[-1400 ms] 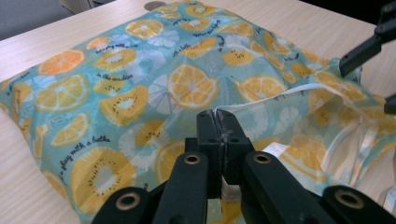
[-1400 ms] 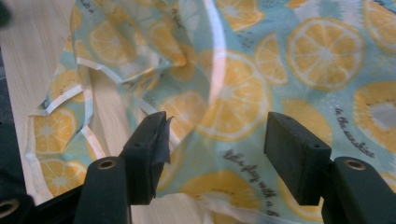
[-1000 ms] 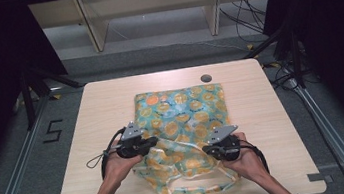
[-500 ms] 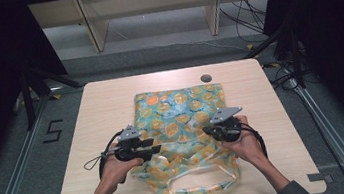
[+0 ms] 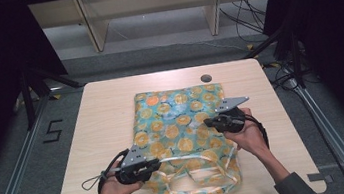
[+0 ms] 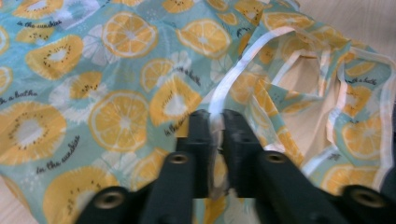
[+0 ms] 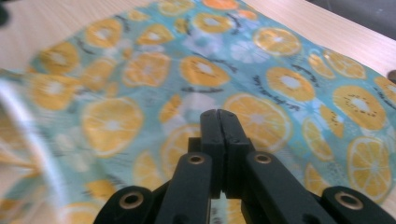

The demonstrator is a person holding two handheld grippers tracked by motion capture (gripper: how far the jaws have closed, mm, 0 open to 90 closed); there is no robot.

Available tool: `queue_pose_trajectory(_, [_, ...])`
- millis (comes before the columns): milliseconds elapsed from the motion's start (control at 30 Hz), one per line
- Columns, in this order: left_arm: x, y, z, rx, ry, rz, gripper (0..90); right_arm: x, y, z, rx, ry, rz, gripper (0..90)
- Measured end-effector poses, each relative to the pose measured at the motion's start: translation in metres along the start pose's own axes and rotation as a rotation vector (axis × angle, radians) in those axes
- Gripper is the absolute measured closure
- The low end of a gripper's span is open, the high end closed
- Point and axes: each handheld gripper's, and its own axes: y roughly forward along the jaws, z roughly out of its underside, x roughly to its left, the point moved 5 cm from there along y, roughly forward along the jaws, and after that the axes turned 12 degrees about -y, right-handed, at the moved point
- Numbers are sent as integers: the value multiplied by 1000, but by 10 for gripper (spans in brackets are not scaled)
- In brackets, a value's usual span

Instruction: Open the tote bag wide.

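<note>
Both hand-held grippers moved apart, stretching the fruit-print bag (image 5: pixel 178 121).

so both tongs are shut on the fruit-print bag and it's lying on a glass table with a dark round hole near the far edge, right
Not quite: the table is light wood, not glass, as the high view shows. The rest holds: the left tongs and right tongs are each shut on the fruit-print bag, and the dark round hole sits near the far edge.

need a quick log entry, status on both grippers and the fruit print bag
Left gripper shut on the bag by its white-trimmed edge. Right gripper shut on its fabric. Nothing in the way on the table.
</note>
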Motion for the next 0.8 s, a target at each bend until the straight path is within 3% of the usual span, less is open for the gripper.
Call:
queue_pose_trajectory(33, [6, 4, -6, -11, 4, -30, 885, 8, -4, -1, 1, -13, -26, 875])
queue_pose_trajectory(100, [12, 4, -13, -23, 11, -42, 889, 15, -6, 0, 16, -11, -45, 865])
queue_pose_trajectory(167, [21, 0, -30, -48, 7, -56, 890, 20, -6, 1, 18, -41, -70, 880])
queue_pose_trajectory(200, [21, 0, -30, -48, 7, -56, 890, 22, -8, 1, 22, -64, -75, 900])
queue_pose_trajectory(233, [33, -1, -49, -95, -18, -58, 890, 26, -8, 0, 14, -61, -86, 900])
queue_pose_trajectory(267, [38, -1, -59, -120, -50, -61, 890, 30, -10, -1, 20, -62, -103, 900])
queue_pose_trajectory(400, [59, 3, -91, -183, -113, -66, 890, 47, -16, -10, -24, -96, -156, 900])
queue_pose_trajectory(500, [72, 6, -106, -218, -170, -66, 889, 62, -20, -11, -14, -131, -213, 900])
queue_pose_trajectory(533, [72, 6, -106, -218, -170, -66, 889, 66, -20, -11, -6, -128, -219, 900])
queue_pose_trajectory(600, [86, 8, -116, -239, -207, -82, 889, 74, -20, -9, 12, -165, -246, 900])
queue_pose_trajectory(700, [93, 11, -119, -232, -236, -68, 888, 79, -20, -5, 38, -185, -242, 849])
queue_pose_trajectory(767, [97, 15, -119, -228, -246, -64, 888, 77, -19, -3, 52, -168, -181, 717])
queue_pose_trajectory(800, [98, 16, -118, -223, -255, -61, 887, 76, -18, -4, 43, -166, -176, 701])
